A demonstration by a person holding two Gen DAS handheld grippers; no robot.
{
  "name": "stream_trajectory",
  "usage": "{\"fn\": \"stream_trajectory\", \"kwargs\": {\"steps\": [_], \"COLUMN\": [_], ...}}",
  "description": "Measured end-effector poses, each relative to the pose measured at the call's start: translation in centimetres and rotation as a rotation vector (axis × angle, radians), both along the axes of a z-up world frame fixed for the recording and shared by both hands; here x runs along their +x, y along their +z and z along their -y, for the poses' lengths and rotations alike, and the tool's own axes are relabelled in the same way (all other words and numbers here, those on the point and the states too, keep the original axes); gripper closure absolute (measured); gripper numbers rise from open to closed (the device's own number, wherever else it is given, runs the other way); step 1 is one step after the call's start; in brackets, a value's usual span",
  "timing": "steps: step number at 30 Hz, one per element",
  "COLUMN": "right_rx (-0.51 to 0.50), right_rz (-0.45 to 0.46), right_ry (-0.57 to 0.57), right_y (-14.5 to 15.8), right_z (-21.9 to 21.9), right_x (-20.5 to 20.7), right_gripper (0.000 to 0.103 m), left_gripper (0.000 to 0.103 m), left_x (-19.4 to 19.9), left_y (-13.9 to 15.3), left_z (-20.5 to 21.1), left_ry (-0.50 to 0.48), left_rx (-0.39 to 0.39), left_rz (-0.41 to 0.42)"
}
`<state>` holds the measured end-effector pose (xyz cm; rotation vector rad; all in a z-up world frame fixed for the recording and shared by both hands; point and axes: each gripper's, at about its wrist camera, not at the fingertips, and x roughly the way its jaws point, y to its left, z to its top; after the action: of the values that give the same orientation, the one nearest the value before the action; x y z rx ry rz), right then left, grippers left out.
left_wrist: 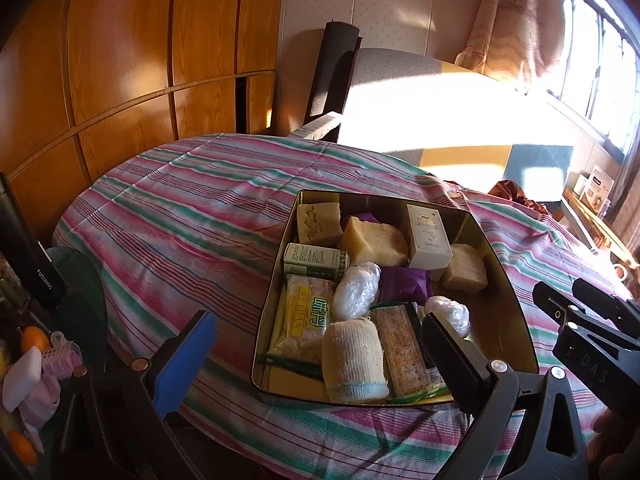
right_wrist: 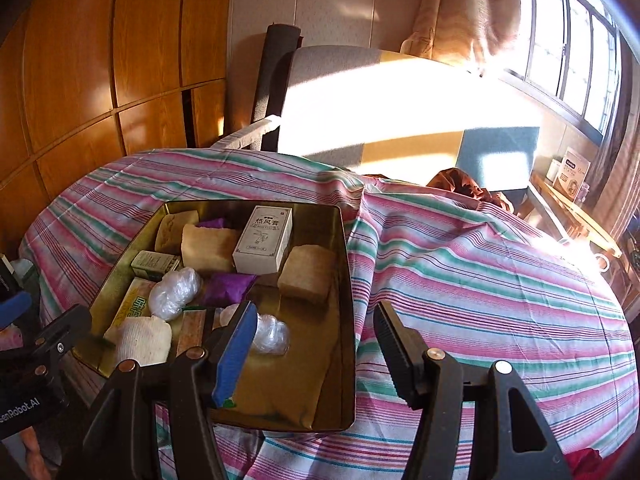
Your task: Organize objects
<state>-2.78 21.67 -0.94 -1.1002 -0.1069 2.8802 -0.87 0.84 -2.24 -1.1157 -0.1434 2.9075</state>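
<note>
A gold tin (left_wrist: 516, 280) sits on the striped cloth (left_wrist: 180, 220) that covers the tabletop, and it is filled with small things. In the left wrist view a white box (left_wrist: 428, 236) stands toward 12 o'clock in the tin, with pale soap-like blocks (left_wrist: 378, 242) beside it at 9 o'clock and another block (left_wrist: 466, 272) at 4 o'clock. A green and white carton (left_wrist: 316, 260) lies along the tin's wall at 9 o'clock, a yellow snack packet (left_wrist: 300, 316) just below it, and a rolled white bandage (left_wrist: 354, 360) lies at 6 o'clock, touching a flat cracker packet (left_wrist: 402, 352). Two clear plastic bundles (left_wrist: 356, 290) and a purple pouch (left_wrist: 404, 284) fill the middle.

The left tongs (left_wrist: 316, 364) are spread wide and released, with nothing pressed between the fingers; the tin's near corner shows between them. The right tongs (right_wrist: 316, 344) hover over the tin's edge at 3 o'clock, fingers apart, grasping nothing.
</note>
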Motion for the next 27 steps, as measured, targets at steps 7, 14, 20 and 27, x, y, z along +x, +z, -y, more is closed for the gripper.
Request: {"fn": "stream_trajectory", "kwargs": {"steps": [7, 14, 20, 27], "right_rx": [-0.009, -0.032, -0.065, -0.055], "right_rz": [-0.016, -0.016, -0.001, 0.003], "right_ry": [-0.008, -0.010, -0.014, -0.003], "right_y": [0.0, -0.2, -0.9, -0.9], "right_z": [-0.1, -0.2, -0.6, 0.0], "right_x": [0.4, 0.6, 0.7, 0.8], "right_gripper": [0.042, 0.042, 0.042, 0.041], "left_gripper": [0.000, 0.000, 0.000, 0.000], "left_x": [0.1, 0.0, 0.2, 0.5], "left_y": [0.0, 0.0, 0.1, 0.5], "left_z": [-0.5, -0.3, 0.0, -0.2], "left_ry": [0.013, 0.044, 0.060, 0.054], "left_rx": [-0.009, -0.024, -0.040, -0.059], "left_rz": [0.012, 0.014, 0.000, -0.016]}}
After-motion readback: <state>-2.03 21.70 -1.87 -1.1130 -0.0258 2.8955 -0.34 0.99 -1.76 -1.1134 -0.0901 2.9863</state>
